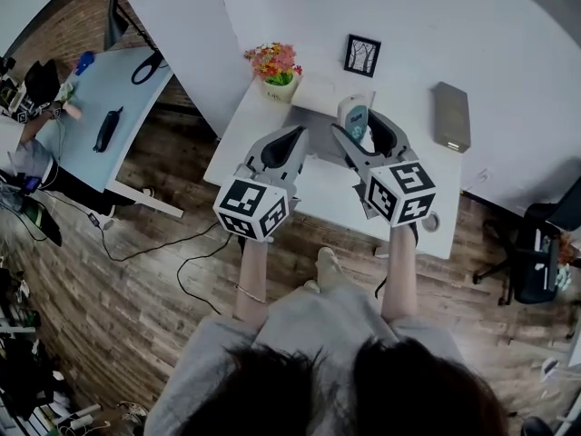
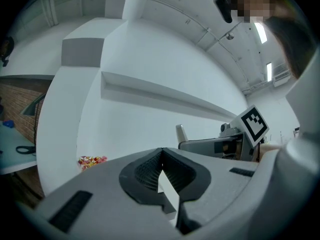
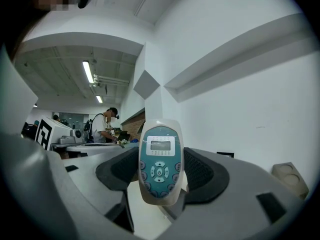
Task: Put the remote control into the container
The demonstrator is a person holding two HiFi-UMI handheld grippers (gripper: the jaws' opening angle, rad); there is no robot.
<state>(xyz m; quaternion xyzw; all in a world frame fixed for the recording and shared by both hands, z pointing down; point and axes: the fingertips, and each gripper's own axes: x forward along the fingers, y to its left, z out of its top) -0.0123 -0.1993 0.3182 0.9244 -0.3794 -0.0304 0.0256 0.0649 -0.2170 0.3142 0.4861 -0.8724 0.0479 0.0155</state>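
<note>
We are looking down over both tools, which are hovering above the white surface (image 1: 238, 139) set against the wall. The right tool (image 1: 359, 129) is clamping the remote control (image 1: 356, 118) between its two dark pads, and in the right gripper view we are seeing that grip plainly. The remote control (image 3: 160, 164) is standing upright in the right tool (image 3: 160, 156), its teal face, small display and round buttons turned toward the camera, with a pad pressing on each side of its white casing. It is being held in the air over the back part of the surface, close to the wall.

The left tool (image 1: 293, 139) is carrying nothing. In the left gripper view its jaws are meeting at the tips, so the left tool (image 2: 161, 155) is closed on itself.

The grey container (image 1: 451, 116) is lying on the same surface to the right, by the wall and well apart from the remote control. A pot of flowers (image 1: 275, 67) is sitting at the back left corner of the surface, and a small framed picture (image 1: 362, 54) is standing near it against the wall. Farther left, a pale blue desk (image 1: 91, 98) is carrying some dark items.
</note>
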